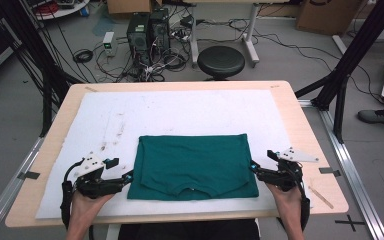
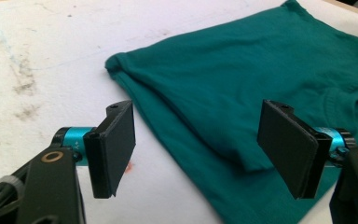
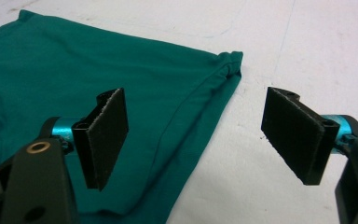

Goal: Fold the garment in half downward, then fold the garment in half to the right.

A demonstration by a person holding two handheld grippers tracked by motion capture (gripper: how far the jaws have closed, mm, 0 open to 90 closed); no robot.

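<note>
Left gripper [image 1: 128, 176] and right gripper [image 1: 252, 167] both have jaws spread apart, empty; the folded green shirt [image 1: 194, 166] lies between them, each side edge under a gripper's jaws

Even, soft indoor light; no harsh glare in any view.

The high view is slightly soft and low in detail, with the floor dimmer towards its upper left corner. In both gripper views the white sheet [image 2: 37, 51] looks bright, nearly washed out along the top edge, while the near black pads [image 3: 106, 135] cast only faint shadows and sit a little blurred.
</note>
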